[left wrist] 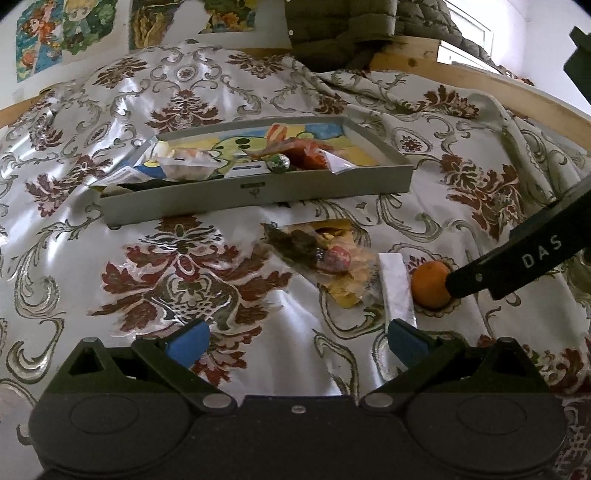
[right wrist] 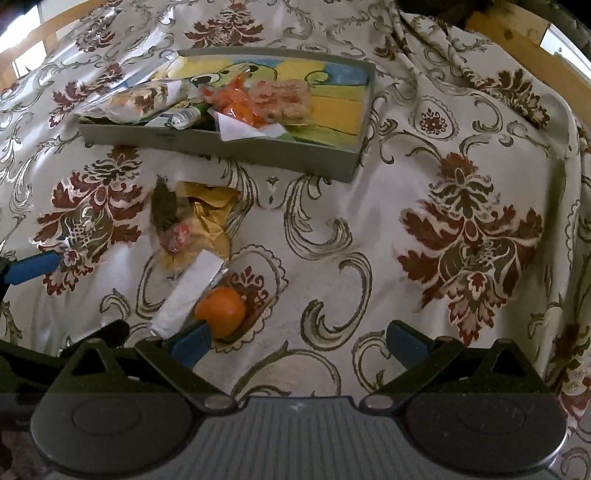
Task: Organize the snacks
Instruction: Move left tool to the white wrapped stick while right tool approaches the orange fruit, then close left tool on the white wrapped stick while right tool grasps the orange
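Observation:
A shallow grey box (left wrist: 258, 192) lies on the patterned cloth and holds several snack packets; it also shows in the right wrist view (right wrist: 258, 151). In front of it lie a clear bag of mixed snacks (left wrist: 317, 251) (right wrist: 184, 225), a white wrapped bar (left wrist: 397, 288) (right wrist: 188, 291) and an orange (left wrist: 430, 284) (right wrist: 221, 310). My left gripper (left wrist: 295, 338) is open and empty, just short of the bar. My right gripper (right wrist: 295, 341) is open and empty; its left finger (right wrist: 190, 343) touches the orange's near side. In the left wrist view one right finger (left wrist: 517, 258) reaches the orange.
The floral satin cloth (right wrist: 461, 229) covers the whole surface, with folds at the far right. A wooden rail (left wrist: 480, 77) runs along the back edge. A dark quilted jacket (left wrist: 332, 33) hangs behind, and posters (left wrist: 66, 33) are on the wall.

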